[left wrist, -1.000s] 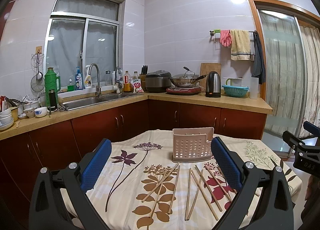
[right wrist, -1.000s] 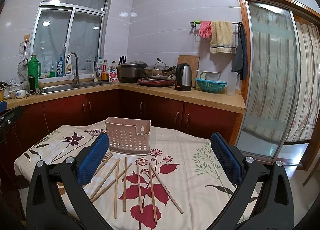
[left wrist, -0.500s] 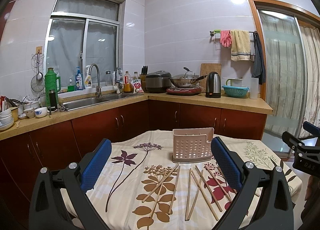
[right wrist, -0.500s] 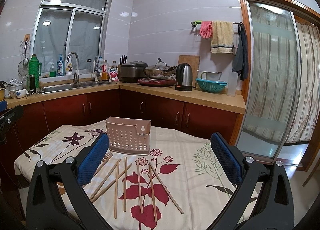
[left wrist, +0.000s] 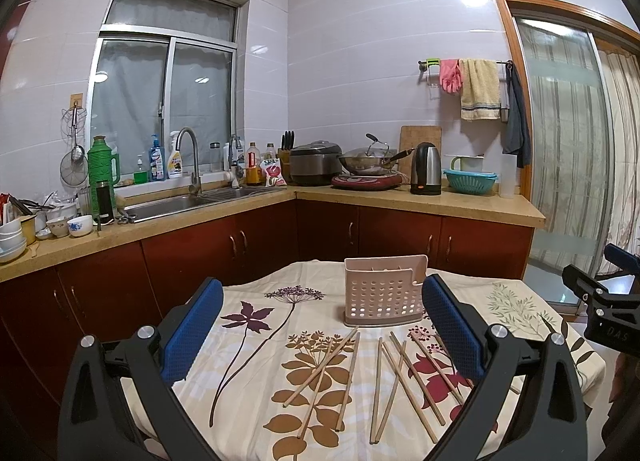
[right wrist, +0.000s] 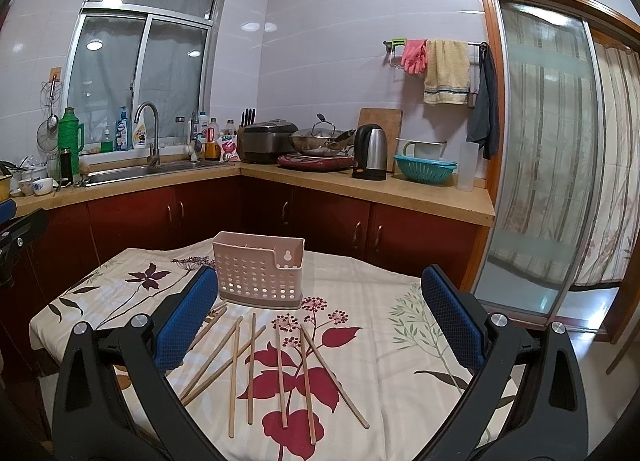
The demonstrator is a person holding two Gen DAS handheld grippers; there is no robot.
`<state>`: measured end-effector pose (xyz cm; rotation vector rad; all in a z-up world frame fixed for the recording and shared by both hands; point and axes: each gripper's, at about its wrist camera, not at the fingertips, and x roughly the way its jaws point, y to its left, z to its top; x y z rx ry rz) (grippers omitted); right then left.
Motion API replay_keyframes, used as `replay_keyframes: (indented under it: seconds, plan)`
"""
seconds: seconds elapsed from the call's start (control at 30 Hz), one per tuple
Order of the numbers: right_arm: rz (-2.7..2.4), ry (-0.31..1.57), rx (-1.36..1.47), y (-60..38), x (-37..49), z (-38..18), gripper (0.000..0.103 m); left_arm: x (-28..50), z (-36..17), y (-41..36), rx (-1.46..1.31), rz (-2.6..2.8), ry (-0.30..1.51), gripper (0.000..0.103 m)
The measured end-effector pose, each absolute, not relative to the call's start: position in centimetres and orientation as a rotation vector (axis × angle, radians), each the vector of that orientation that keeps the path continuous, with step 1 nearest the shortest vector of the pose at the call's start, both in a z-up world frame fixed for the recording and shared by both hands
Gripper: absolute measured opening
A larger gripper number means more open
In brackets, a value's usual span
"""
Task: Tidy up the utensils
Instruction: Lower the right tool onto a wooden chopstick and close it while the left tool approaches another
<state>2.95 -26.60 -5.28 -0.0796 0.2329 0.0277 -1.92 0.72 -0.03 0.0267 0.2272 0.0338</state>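
Several wooden chopsticks (left wrist: 384,377) lie loose on the flowered tablecloth (left wrist: 256,345), in front of a pink perforated utensil holder (left wrist: 382,293) that stands upright. In the right wrist view the chopsticks (right wrist: 256,365) and the holder (right wrist: 258,271) show too. My left gripper (left wrist: 320,325) is open and empty, held above the near side of the table. My right gripper (right wrist: 318,313) is open and empty, also above the near side. The right gripper's body shows at the right edge of the left wrist view (left wrist: 600,309).
Red kitchen cabinets with a stone counter (left wrist: 420,201) run behind the table, carrying a sink (left wrist: 180,205), kettle (left wrist: 426,169), wok and bowls. A sliding glass door (right wrist: 540,165) is to the right. The tablecloth (right wrist: 380,325) drapes over the table edges.
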Motion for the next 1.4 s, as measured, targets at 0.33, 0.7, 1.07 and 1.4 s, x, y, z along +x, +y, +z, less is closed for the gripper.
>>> replay_keyframes:
  seconds: [0.33,0.7,1.07,1.4]
  plan:
    - [0.048,0.321,-0.078,-28.3,6.3,-10.1,0.099,1.3,-3.7,1.2,0.031,0.023,0.303,0.097]
    - [0.052,0.486,-0.07,-30.2,10.2,-20.4,0.077,5.9,-11.4,2.9,0.023,0.047,0.458,0.097]
    - [0.033,0.593,-0.11,-31.9,12.8,-25.9,0.058,8.1,-15.3,3.6,0.066,0.085,0.534,0.097]
    - [0.048,0.659,-0.08,-33.1,14.0,-28.4,0.033,9.8,-17.2,4.1,0.095,0.095,0.577,0.097]
